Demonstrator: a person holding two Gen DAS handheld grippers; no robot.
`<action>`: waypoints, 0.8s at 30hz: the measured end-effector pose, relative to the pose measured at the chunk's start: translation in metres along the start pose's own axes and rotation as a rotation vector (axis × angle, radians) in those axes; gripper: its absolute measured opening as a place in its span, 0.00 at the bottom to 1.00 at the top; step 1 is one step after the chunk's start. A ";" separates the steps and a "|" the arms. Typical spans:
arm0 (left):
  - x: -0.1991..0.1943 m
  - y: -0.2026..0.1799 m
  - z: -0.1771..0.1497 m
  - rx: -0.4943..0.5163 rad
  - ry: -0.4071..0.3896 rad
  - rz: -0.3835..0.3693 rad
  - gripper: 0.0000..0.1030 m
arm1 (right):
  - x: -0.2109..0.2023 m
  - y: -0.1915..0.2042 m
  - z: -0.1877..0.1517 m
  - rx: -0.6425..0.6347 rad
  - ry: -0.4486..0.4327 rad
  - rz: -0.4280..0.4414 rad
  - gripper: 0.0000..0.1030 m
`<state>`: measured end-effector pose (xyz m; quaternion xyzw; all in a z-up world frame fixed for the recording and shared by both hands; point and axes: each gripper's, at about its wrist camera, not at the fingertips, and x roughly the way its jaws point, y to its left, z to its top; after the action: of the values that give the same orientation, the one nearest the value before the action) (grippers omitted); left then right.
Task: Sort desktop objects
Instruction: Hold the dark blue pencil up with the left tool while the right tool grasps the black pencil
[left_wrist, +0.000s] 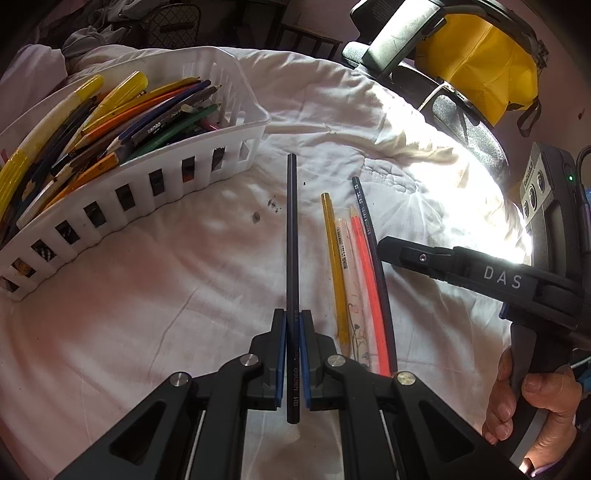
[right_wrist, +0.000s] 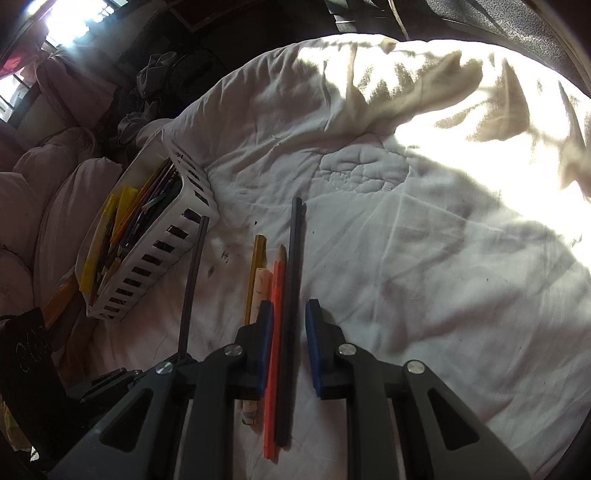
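Left claw (left_wrist: 291, 354): pressed together on a long dark-blue hexagonal HB pencil (left_wrist: 291, 236), held lengthwise between the blue pads (left_wrist: 281, 358), tip pointing to 12 o'clock, lifted clear of the white quilted bed cover (left_wrist: 147, 295).
Right claw (right_wrist: 290, 347): not closed; blue pads astride two pencils, with a gap showing at each pad; no grip yet by the look of it.
Between the right pads: a neon-orange pencil (right_wrist: 275, 350) and a long dark-navy pencil (right_wrist: 291, 295), side by side, lying on the bed cover.
Loose pencils on the cover: four, in a row at 3 o'clock of the held pencil: a yellow pencil (left_wrist: 334, 258), a white patterned pencil (left_wrist: 349, 288), the neon-orange one, the dark-navy one.
Held pencils: one.
White slotted plastic basket (left_wrist: 236, 122): one, at 10 o'clock in the left view, already holding many coloured pencils and markers, too tangled to count.
Step in hand: likely picking one more pencil with the right claw while the left carries its own to the basket.
Doing it well: centre on a single pencil, the outer dark-navy one; close low, near mid-length; lift level to avoid dragging the orange neighbour.
Risk: two pencils pinched at once, one slipping out.
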<state>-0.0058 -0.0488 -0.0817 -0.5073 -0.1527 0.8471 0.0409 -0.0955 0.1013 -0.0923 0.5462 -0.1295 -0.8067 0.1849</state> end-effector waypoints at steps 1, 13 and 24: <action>-0.001 -0.001 0.000 0.005 -0.003 -0.001 0.07 | 0.002 0.001 0.000 -0.007 0.001 -0.010 0.18; 0.001 -0.005 -0.001 0.021 0.001 0.001 0.07 | 0.008 0.021 -0.011 -0.131 -0.014 -0.149 0.16; 0.002 -0.005 -0.001 0.023 0.006 0.004 0.07 | 0.008 0.014 -0.013 -0.102 0.007 -0.116 0.09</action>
<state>-0.0058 -0.0439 -0.0823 -0.5096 -0.1420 0.8474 0.0455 -0.0836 0.0850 -0.0980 0.5453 -0.0558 -0.8198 0.1658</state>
